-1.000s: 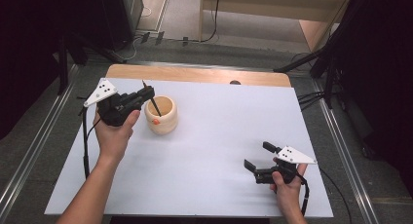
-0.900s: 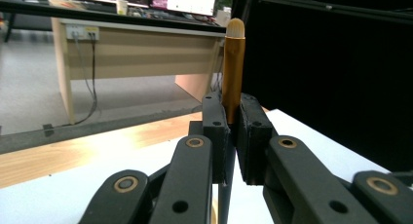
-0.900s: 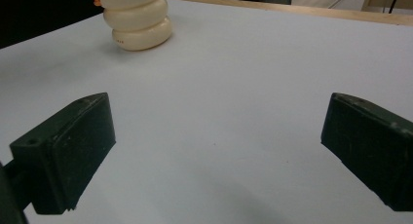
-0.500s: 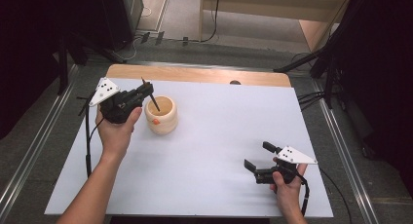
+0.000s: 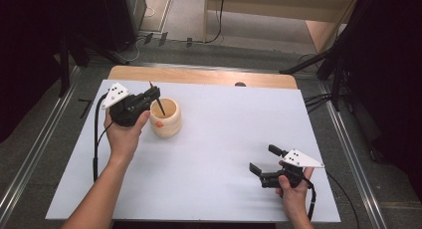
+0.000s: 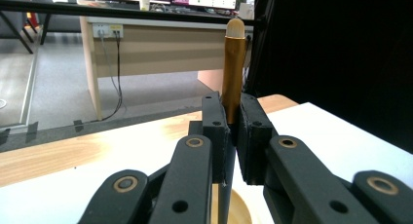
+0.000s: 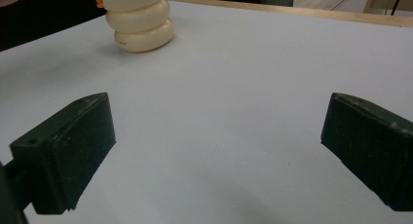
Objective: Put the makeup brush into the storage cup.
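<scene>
A cream ribbed cup (image 5: 165,118) with a small orange mark stands on the white table sheet (image 5: 224,134) at the left. My left gripper (image 5: 153,94) hovers at its left rim, shut on a thin stick (image 5: 158,103) that slants down into the cup. In the left gripper view the stick (image 6: 234,63) is golden brown with a pale tip, rising upright from between the closed jaws of the left gripper (image 6: 233,129); the cup's rim (image 6: 241,212) shows below. My right gripper (image 5: 263,160) rests near the front right, open and empty. From the right gripper (image 7: 219,151) the cup (image 7: 139,22) stands far off.
The wooden table edge (image 5: 199,75) runs along the back, with a small dark hole (image 5: 241,84) in it. Cables (image 5: 95,139) trail from the left gripper. Metal rails (image 5: 35,139) flank the table. A wooden desk (image 6: 146,53) stands beyond.
The left gripper with the stick has edged slightly right, toward the cup. The right gripper has stayed in place, open.
</scene>
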Demonstrator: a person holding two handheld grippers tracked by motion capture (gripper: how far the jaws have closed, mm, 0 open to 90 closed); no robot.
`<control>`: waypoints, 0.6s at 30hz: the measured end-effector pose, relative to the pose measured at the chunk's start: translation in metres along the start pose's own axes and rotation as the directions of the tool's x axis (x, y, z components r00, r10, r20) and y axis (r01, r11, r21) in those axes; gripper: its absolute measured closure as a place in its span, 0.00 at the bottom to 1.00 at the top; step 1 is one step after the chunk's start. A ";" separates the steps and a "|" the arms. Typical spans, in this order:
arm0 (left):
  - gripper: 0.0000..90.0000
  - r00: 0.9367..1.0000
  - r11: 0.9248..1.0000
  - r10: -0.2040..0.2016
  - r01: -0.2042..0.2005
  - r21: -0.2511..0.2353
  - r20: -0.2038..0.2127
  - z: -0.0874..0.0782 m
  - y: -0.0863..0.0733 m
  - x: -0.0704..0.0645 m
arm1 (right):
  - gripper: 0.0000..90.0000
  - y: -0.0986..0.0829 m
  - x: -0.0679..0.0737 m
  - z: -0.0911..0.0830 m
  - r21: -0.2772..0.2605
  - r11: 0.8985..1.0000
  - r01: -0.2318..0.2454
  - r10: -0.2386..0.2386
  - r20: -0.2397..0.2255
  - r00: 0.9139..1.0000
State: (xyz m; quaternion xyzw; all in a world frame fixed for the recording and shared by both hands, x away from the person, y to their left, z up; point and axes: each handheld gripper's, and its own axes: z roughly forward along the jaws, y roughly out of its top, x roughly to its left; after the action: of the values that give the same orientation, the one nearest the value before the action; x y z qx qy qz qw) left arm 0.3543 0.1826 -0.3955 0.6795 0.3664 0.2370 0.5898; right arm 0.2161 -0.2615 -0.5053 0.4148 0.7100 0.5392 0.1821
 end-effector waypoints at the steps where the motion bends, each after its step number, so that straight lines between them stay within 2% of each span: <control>1: 0.95 1.000 1.000 0.000 0.000 0.003 -0.001 0.001 -0.001 0.000 | 0.00 0.000 0.000 0.000 -0.001 1.000 0.001 -0.001 -0.001 1.000; 18: 0.95 1.000 0.999 -0.006 0.006 0.046 -0.011 0.012 -0.020 0.002 | 0.00 0.000 0.001 0.000 -0.001 1.000 0.006 -0.006 -0.001 1.000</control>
State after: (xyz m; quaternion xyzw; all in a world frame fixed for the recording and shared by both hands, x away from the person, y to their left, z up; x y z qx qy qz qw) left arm 0.3597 0.1774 -0.4175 0.6905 0.3772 0.2305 0.5725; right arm 0.2155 -0.2610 -0.5046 0.4123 0.7111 0.5391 0.1834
